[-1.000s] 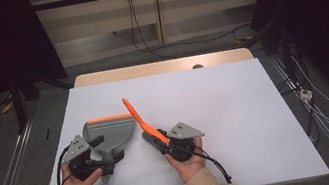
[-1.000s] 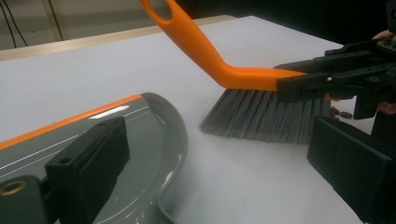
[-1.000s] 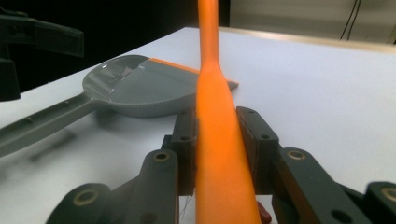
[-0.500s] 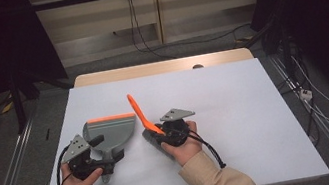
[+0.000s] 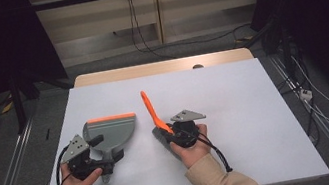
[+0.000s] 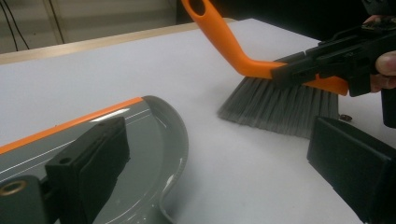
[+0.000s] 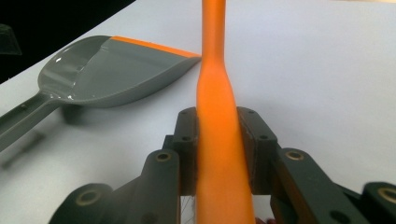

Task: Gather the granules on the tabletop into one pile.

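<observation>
A grey dustpan [image 5: 110, 129] with an orange lip lies flat on the white table [image 5: 256, 107], its handle pointing toward the person. My left gripper [image 5: 106, 149] sits at that handle. In the left gripper view its jaws [image 6: 215, 144] stand wide apart, one over the pan's bowl [image 6: 149, 140], with nothing pinched. A hand brush [image 5: 154, 112] with an orange handle and grey bristles [image 6: 280, 100] rests bristles-down to the pan's right. My right gripper [image 5: 165, 132] is shut on its orange back [image 7: 212, 46], pads pressed on both sides [image 7: 217, 121].
A small brown speck [image 6: 345, 116] lies on the table by the bristles. A small dark thing [image 5: 197, 66] sits at the table's far edge. Black cables [image 5: 143, 35] trail on the floor behind, and metal rails [image 5: 9, 174] flank the table.
The right gripper has turned and shifted slightly away from the person with the brush, so the orange handle now leans less to the left. The left gripper and dustpan stayed put.
</observation>
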A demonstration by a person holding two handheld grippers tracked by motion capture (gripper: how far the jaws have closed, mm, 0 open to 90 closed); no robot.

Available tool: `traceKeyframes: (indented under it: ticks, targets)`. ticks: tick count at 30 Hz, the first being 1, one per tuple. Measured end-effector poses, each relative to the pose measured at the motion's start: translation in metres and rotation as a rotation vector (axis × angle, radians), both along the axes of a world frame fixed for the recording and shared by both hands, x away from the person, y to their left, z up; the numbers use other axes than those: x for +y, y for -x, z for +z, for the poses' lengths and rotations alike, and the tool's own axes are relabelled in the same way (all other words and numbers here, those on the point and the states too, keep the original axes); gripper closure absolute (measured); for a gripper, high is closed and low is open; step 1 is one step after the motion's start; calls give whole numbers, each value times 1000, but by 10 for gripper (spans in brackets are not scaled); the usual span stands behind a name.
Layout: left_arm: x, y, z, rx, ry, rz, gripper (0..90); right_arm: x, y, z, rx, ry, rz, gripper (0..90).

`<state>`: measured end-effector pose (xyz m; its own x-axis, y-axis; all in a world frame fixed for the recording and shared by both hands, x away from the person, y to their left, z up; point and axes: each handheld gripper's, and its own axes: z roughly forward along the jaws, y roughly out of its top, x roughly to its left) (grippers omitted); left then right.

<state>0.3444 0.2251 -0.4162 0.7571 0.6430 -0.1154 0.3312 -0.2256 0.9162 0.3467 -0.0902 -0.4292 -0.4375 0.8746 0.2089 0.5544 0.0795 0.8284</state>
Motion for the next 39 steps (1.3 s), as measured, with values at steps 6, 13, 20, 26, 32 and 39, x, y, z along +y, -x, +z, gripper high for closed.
traceKeyframes:
  ticks: [6,13,20,26,32,39]
  targets:
    - [-2,0,0,0,1,-2,54,-14,7,-1,-1,1,-46,712]
    - [-2,0,0,0,-4,-3,54,-26,12,-1,3,-8,-81,712]
    - [-3,0,0,2,0,-3,54,-30,10,1,17,-71,-70,713]
    - [-1,0,1,3,1,-2,54,-30,0,19,-30,-117,-47,713]
    - [0,-1,0,4,0,3,54,-27,-22,28,-72,-78,-27,714]
    - [1,-3,-1,11,3,9,54,-1,-55,21,-103,-28,24,713]
